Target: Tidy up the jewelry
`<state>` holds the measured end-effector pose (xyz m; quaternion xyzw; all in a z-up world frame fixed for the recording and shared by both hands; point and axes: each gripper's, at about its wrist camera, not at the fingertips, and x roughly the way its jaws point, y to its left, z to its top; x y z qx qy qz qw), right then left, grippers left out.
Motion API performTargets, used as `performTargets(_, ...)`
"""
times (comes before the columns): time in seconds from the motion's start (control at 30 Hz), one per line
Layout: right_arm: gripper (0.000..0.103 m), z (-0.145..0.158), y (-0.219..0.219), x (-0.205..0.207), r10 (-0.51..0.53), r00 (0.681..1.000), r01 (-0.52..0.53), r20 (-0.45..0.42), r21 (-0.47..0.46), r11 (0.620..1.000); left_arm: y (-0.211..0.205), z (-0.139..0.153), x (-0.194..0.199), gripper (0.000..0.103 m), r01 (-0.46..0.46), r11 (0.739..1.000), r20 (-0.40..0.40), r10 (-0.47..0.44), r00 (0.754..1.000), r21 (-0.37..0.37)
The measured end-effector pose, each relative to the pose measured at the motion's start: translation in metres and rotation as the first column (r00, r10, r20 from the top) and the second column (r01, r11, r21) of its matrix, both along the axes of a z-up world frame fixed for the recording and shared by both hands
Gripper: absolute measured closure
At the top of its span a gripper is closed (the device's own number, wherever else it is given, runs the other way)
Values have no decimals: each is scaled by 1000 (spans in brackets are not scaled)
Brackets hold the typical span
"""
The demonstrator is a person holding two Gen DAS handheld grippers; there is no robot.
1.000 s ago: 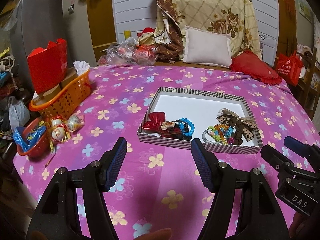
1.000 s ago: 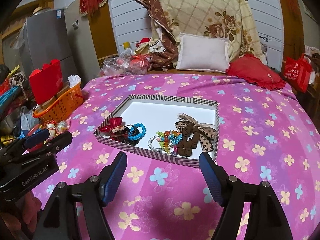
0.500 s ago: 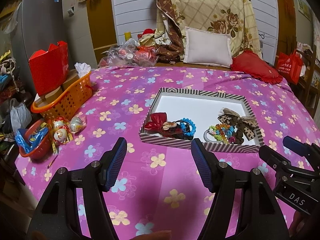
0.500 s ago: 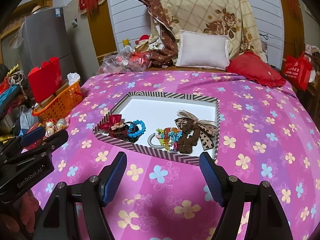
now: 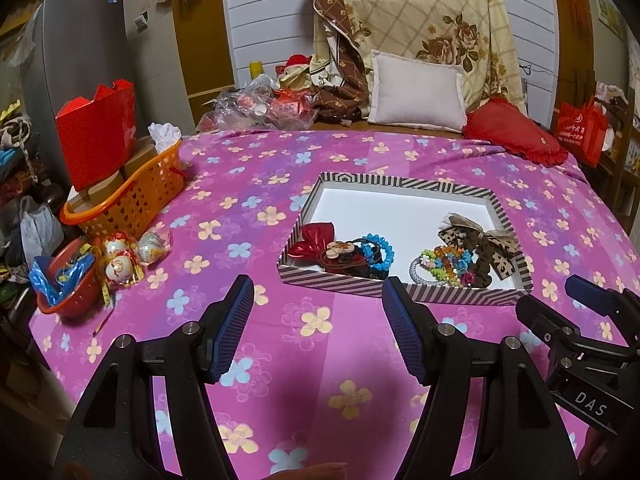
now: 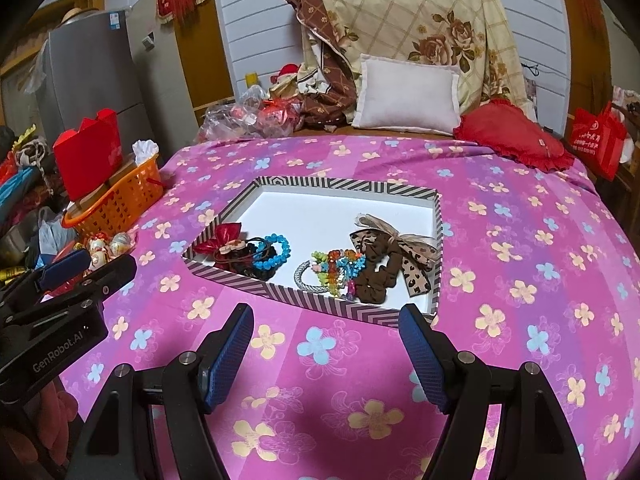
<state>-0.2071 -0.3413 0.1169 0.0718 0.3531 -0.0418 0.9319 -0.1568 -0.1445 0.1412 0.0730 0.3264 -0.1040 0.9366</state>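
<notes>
Left tool (image 5: 318, 308): fingers spread wide, nothing between them, hovering over the pink flowered bedspread (image 5: 320, 340). Right tool (image 6: 326, 336): same, fingers apart, empty, also above the bedspread.

Striped box (image 5: 348, 284) sits just ahead of both tools, flat on the bed. From the left wrist view its near wall lies just beyond the fingertips, offset a bit right. From the right wrist view the near wall runs between the fingertips, box angled with one corner toward the camera. No contact with either tool.

Each tool shows in the other's view: the right tool at the lower right of the left view, the left tool at the left edge of the right view. Both are on the near side of the box.

Box: shallow, open top, black-and-white chevron-striped walls, white floor. All jewelry is bunched along the near wall; the far half of the floor is bare.
- Left cluster: red bow (image 5: 310, 240), dark hair ties with a small beige charm, blue beaded bracelet (image 5: 380, 250), all touching or overlapping.
- Right cluster: silver braided band (image 6: 306, 278), multicolour bead bracelet (image 6: 338, 268), brown scrunchie (image 6: 376, 270), leopard-print bow (image 6: 412, 256), also overlapping.
- The clusters are near each other, a strip of white floor between.

Outward: orange basket (image 5: 132, 196) with a red box at the bed's left edge, pillows at the head.
</notes>
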Motion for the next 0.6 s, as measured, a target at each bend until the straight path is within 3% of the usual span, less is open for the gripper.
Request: performTargets(0.6,30,-16,-10,9,-4,999,5,-32,8,1000,-4,-18,16,36,7,1000,-40,-7,999,6)
